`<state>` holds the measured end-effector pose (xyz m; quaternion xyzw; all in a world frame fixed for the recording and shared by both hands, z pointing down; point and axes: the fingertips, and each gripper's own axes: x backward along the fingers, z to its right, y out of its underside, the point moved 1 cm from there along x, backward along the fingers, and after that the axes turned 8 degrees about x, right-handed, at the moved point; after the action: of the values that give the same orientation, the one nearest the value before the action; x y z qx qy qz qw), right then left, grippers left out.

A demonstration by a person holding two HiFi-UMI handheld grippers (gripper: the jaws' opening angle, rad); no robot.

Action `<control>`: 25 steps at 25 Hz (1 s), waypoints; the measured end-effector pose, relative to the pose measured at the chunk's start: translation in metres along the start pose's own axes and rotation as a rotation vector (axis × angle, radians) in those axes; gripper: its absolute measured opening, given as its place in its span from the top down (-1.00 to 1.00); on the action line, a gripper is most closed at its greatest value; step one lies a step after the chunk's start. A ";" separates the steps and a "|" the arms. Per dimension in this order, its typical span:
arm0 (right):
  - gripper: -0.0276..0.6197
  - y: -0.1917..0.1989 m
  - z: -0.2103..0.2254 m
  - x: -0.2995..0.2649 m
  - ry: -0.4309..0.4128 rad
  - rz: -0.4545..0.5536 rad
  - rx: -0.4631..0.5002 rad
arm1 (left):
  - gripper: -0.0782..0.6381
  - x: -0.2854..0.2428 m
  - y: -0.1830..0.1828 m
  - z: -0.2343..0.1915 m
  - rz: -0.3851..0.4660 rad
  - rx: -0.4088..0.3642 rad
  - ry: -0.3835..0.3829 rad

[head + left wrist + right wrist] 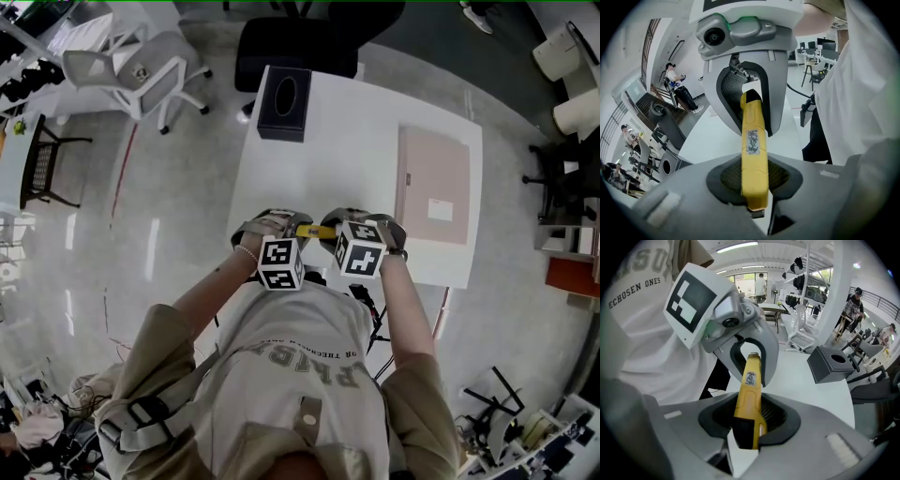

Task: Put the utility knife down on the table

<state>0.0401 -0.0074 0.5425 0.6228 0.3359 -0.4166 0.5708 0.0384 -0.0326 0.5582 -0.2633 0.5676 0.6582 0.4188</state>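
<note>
Grippers: two, one in each of the person's hands, tips facing each other.
Left gripper (754,177): clenched on one end of the yellow utility knife (753,150); both pads press on its sides.
Right gripper (747,420): clenched on the other end of the knife, the end with the black part; the pads press on it too.
Utility knife: held between the two grippers like a little bridge, over the near edge of the white table (356,131), close to the person's body. It has a small white sticker on its yellow side.
Hands: the left hand (262,228) and the right hand (390,231) are side by side, each behind its cube with black and white squares.
Tissue box (283,101): dark, with an oval hole on top, at the far left corner of the table.
Pink flat box (433,183): lies along the right edge of the table, well apart from the knife.
Black office chair (309,42): stands past the far edge of the table.
White chair (141,70): on the floor, far off to the left.
</note>
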 end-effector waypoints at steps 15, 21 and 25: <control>0.54 0.006 -0.005 0.001 -0.007 0.072 -0.070 | 0.22 -0.003 0.006 0.002 0.051 0.141 0.096; 0.54 0.016 -0.007 -0.008 -0.007 0.076 -0.103 | -0.02 -0.004 0.029 0.006 0.021 0.199 0.141; 0.54 0.021 -0.007 -0.021 -0.010 0.083 -0.118 | -0.03 -0.006 0.052 0.000 -0.018 0.232 0.126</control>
<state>0.0513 -0.0017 0.5703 0.5994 0.3307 -0.3751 0.6251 -0.0028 -0.0343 0.5903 -0.2591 0.6626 0.5666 0.4157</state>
